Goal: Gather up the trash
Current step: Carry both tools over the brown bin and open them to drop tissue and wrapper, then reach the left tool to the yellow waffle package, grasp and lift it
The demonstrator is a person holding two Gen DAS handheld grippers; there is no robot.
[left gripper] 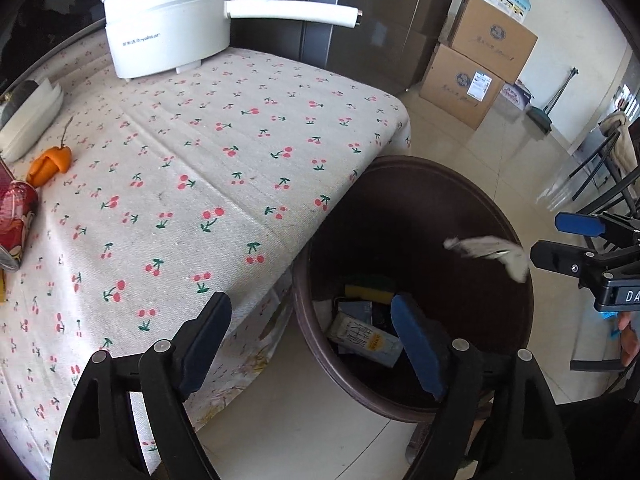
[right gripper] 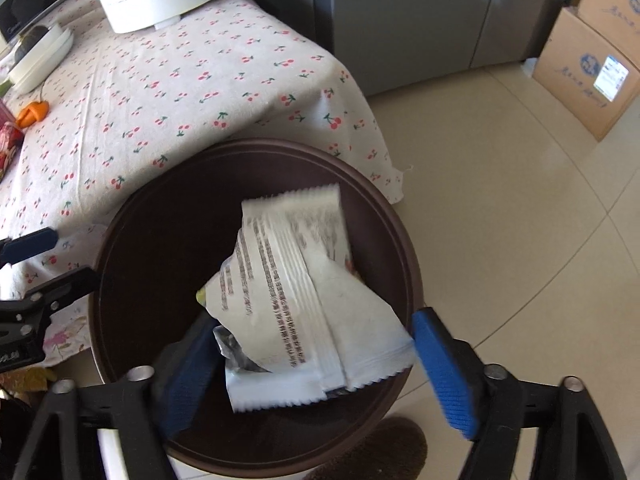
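A dark brown round trash bin (left gripper: 516,276) (right gripper: 120,240) stands on the floor beside the table. A white printed wrapper (right gripper: 304,296) hangs over the bin mouth between the spread fingers of my right gripper (right gripper: 316,364), which is open; the wrapper looks loose. It also shows in the left wrist view (left gripper: 492,252), just off the right gripper's fingers (left gripper: 560,258). My left gripper (left gripper: 312,344) is open and empty at the table's edge, over the bin's near rim. A yellow-green sponge (left gripper: 368,288) and a carton (left gripper: 364,338) lie inside the bin.
The table has a cherry-print cloth (left gripper: 208,168). On it stand a white electric pot (left gripper: 168,24), an orange peel piece (left gripper: 50,164), a red can (left gripper: 16,220) and a white lidded dish (left gripper: 28,120). Cardboard boxes (left gripper: 476,68) are stacked by the far wall.
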